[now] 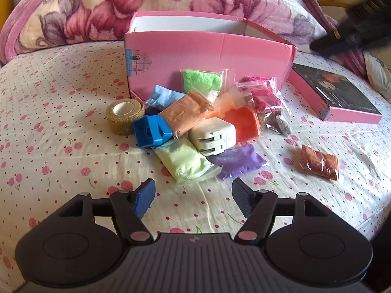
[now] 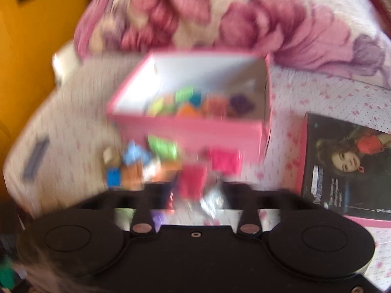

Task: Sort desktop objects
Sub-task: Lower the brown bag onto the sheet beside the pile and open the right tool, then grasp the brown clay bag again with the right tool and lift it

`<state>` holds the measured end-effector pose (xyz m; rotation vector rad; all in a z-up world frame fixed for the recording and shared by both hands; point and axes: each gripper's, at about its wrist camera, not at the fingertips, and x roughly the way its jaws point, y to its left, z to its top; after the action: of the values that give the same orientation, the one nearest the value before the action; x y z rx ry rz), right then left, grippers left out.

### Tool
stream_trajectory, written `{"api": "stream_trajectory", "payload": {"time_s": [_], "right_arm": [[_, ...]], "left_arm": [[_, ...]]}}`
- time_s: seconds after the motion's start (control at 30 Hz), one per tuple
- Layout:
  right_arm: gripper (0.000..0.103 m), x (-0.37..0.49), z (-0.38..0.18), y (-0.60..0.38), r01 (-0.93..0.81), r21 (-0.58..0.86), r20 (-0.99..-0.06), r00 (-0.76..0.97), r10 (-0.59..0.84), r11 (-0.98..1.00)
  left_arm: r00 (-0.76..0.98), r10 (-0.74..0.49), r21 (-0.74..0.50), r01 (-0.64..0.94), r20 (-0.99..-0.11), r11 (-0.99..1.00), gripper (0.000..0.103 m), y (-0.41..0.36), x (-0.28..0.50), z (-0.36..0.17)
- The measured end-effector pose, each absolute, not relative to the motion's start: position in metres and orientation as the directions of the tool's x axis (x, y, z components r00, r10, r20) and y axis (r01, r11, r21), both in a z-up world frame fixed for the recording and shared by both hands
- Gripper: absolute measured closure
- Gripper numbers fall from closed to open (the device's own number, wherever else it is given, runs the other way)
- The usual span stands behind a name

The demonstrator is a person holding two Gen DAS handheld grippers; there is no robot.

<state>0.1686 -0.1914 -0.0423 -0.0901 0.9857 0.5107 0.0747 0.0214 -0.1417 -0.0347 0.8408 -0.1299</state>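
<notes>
A pile of coloured clay bags lies in front of an open pink box (image 1: 210, 58): a pale green bag (image 1: 183, 162), a purple bag (image 1: 238, 161), an orange-brown bag (image 1: 187, 113), with a white charger (image 1: 212, 135), a blue plastic piece (image 1: 151, 131) and a tan tape roll (image 1: 124, 112). My left gripper (image 1: 193, 195) is open and empty just in front of the pile. The right wrist view is blurred. My right gripper (image 2: 195, 195) hovers above the pile before the pink box (image 2: 190, 127), which holds several coloured pieces; a red bag (image 2: 191, 180) shows between its fingers.
The pink box lid (image 1: 337, 97) with a dark picture lies to the right; it also shows in the right wrist view (image 2: 347, 166). A lone brown bag (image 1: 319, 162) lies right of the pile. A flowered blanket (image 1: 171, 5) rises behind the box. The cherry-print sheet (image 1: 61, 122) covers the bed.
</notes>
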Motion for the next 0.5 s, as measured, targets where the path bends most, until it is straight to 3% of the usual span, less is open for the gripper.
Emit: {"api": "stream_trajectory", "payload": {"time_s": [0.2, 0.3, 0.37, 0.47, 0.5], "right_arm": [[0.017, 0.129, -0.106, -0.167, -0.666, -0.068, -0.912, 0.343, 0.224, 0.743], [0.022, 0.129, -0.123, -0.166, -0.698, -0.100, -0.923, 0.331, 0.195, 0.709], [0.046, 0.136, -0.129, -0.170, -0.699, -0.074, -0.927, 0.311, 0.209, 0.711], [0.061, 0.145, -0.134, -0.175, -0.697, 0.017, -0.936, 0.241, 0.257, 0.716], [0.062, 0.144, -0.134, -0.176, -0.699, 0.030, -0.938, 0.227, 0.261, 0.715]], "left_arm": [[0.658, -0.146, -0.106, 0.100, -0.738, 0.989, 0.035, 0.021, 0.078, -0.141], [0.658, -0.154, -0.109, 0.109, -0.738, 0.988, 0.035, 0.019, 0.078, -0.141], [0.658, -0.157, -0.110, 0.113, -0.737, 0.988, 0.035, 0.018, 0.078, -0.140], [0.659, -0.155, -0.111, 0.109, -0.736, 0.988, 0.035, 0.019, 0.078, -0.140], [0.660, -0.156, -0.114, 0.106, -0.735, 0.988, 0.035, 0.020, 0.078, -0.140]]}}
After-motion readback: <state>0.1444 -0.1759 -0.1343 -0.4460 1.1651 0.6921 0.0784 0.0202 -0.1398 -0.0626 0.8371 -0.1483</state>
